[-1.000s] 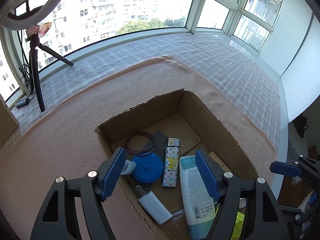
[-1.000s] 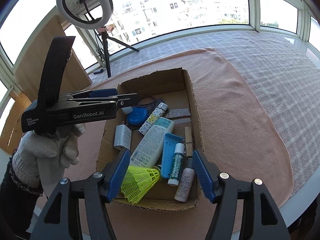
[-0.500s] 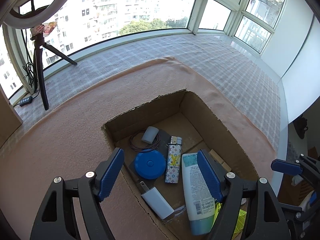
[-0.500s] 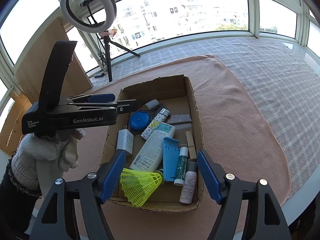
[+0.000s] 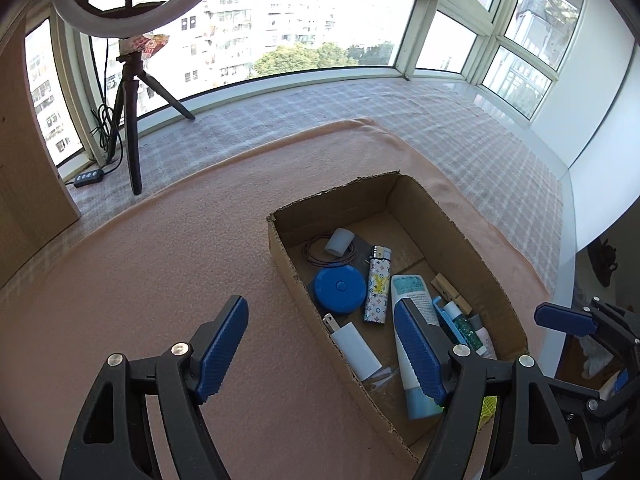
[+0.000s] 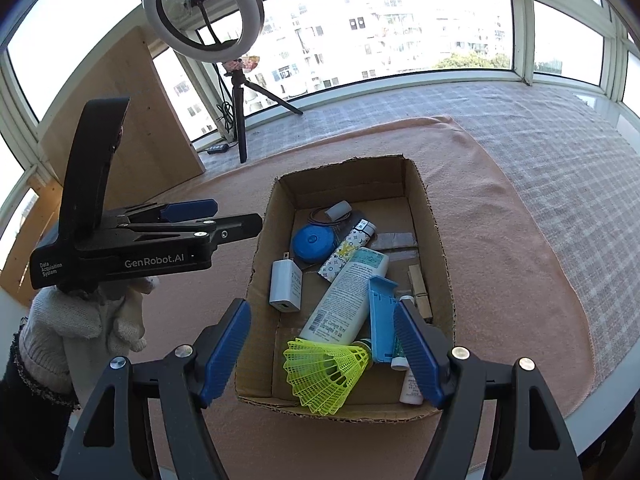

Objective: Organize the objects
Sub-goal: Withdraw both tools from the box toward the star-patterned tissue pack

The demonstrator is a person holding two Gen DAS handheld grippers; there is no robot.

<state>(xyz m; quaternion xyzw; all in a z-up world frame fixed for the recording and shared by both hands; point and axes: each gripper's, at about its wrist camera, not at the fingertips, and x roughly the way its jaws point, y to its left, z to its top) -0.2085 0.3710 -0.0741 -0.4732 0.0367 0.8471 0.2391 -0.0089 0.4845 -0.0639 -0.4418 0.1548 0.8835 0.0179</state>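
An open cardboard box (image 5: 280, 248) (image 6: 440, 248) sits on a pink cloth. Inside lie a small grey cap (image 5: 339, 241) (image 6: 337, 209), a blue round tape measure (image 5: 339, 287) (image 6: 313, 240), a patterned lighter (image 5: 377, 285) (image 6: 347, 254), a white charger (image 5: 355, 347) (image 6: 285, 283), a white lotion tube (image 5: 412, 344) (image 6: 344, 300), a yellow shuttlecock (image 6: 326, 374), a blue clip (image 6: 381, 316) and a wooden clothespin (image 5: 451, 290) (image 6: 419, 290). My left gripper (image 5: 324, 348) (image 6: 224, 220) is open and empty, left of the box. My right gripper (image 6: 322, 354) is open and empty over the box's near end.
A ring light on a black tripod (image 5: 132, 120) (image 6: 240, 112) stands at the back left by the windows. A wooden board (image 6: 132, 120) leans at the left. A checked cloth (image 6: 560, 152) covers the sill beyond the pink cloth (image 5: 160, 260). The ledge edge runs along the right (image 5: 564, 272).
The grey cap left my left gripper and now lies in the box's far end. My left gripper pulled back left, out of the box. My right gripper drew back a little.
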